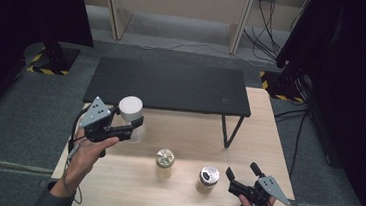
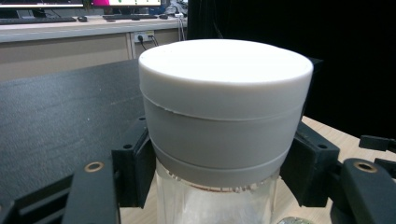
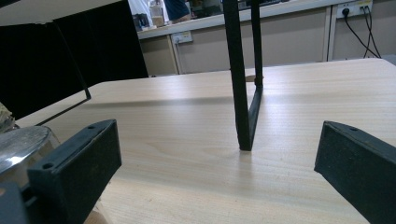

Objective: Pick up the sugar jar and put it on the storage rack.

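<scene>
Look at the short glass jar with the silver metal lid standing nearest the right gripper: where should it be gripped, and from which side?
Probably best on the glass wall just under the lid of the short glass jar with the silver metal lid, approached level from its right, where the open right gripper waits. The jar stands upright and round, with bare wooden table on that side; the gold-lidded jar stands apart at its left.

Left gripper (image 1: 127,126): black body, grey three-cornered plate with dark dots, brass-ringed screw holes.
Right gripper (image 1: 241,172): black, blocky jaws, same grey plate behind them.
Cable: dark, trailing behind left gripper.
Sleeve (image 1: 51,198): dark grey.
</scene>
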{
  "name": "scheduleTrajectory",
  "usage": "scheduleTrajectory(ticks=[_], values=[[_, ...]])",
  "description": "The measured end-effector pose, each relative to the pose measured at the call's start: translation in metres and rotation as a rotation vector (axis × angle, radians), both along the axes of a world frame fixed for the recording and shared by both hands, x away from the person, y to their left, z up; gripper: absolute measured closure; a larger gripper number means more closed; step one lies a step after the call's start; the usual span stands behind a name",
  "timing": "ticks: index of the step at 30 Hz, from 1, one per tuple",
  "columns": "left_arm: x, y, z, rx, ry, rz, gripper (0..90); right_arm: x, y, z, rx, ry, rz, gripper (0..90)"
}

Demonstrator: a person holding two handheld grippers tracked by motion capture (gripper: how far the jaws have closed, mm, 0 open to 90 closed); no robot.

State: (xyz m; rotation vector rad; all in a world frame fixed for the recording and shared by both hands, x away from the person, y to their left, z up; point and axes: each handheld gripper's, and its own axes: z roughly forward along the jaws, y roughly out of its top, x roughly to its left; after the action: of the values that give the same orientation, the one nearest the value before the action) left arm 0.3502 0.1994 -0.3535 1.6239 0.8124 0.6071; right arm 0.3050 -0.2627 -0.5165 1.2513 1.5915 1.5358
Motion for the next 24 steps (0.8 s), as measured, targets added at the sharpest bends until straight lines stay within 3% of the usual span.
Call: scheduleTrajectory(ticks=[24], values=[[0.012, 0.007, 0.044, 0.011, -0.010, 0.013, 34.5, 0.000, 0.000, 0.000, 0.001, 0.000, -0.001, 0.6]])
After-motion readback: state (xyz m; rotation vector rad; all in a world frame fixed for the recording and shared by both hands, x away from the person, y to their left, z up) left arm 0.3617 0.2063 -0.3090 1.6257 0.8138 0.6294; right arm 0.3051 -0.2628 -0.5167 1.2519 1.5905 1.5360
